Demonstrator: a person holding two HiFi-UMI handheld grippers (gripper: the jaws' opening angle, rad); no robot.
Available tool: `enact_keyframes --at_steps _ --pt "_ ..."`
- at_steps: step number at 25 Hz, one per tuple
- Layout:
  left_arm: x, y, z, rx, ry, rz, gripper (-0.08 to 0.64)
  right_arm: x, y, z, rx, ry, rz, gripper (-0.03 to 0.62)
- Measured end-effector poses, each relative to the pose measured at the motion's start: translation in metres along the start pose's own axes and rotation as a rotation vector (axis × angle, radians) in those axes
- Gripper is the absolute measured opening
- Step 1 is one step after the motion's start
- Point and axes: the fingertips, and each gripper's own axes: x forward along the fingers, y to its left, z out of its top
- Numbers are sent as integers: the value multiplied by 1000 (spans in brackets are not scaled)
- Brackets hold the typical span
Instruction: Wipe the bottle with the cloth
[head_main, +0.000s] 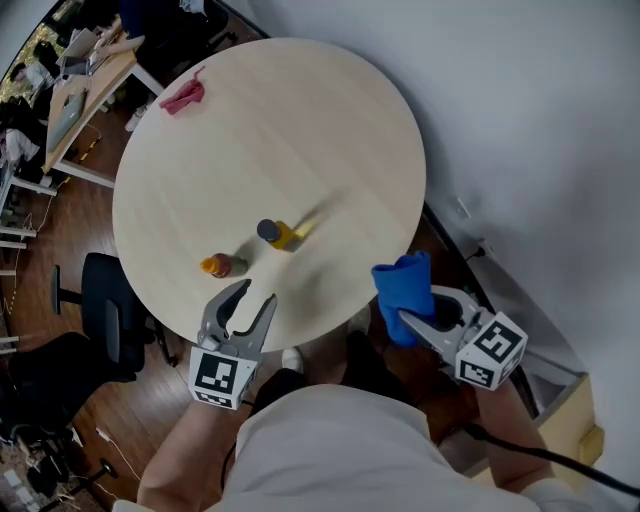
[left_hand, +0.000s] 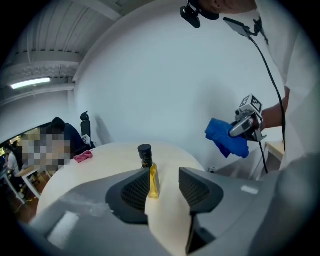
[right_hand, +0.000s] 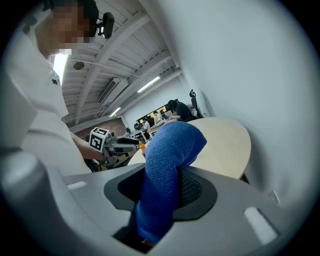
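left fingers (left_hand: 136, 189): i see them apart, nothing between the pads; through the gap the bottle shows further off on the table.
left gripper (head_main: 257, 293): i hold it over the table's near edge, pointing inward.
right fingers (right_hand: 192, 187): clamped on the blue cloth (right_hand: 170, 160), which bunches up out of the jaws.
right gripper (head_main: 412, 322): off the table, just past its near right edge, cloth end up.
bottle (head_main: 275, 233): black cap, yellow liquid, upright, in the near half of the table (head_main: 330, 120), apart from both grippers.
small orange-capped bottle (head_main: 222, 265): near the near edge, just ahead of my left gripper.
pink cloth (head_main: 183, 96): at the far left edge.
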Motion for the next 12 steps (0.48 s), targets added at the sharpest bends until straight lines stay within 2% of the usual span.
enact_keyframes --at_steps 3,7,12 --pt "-27 -10 -5 -26 -31 -41 186 -4 25 -8 -8 -18 -32 152" --pt "-69 -25 -22 -25 -59 -149 179 -5 67 -25 -32 -24 -91 152" --pt "-153 -12 -62 -39 -80 -181 172 7 145 -38 -32 -102 -168 153"
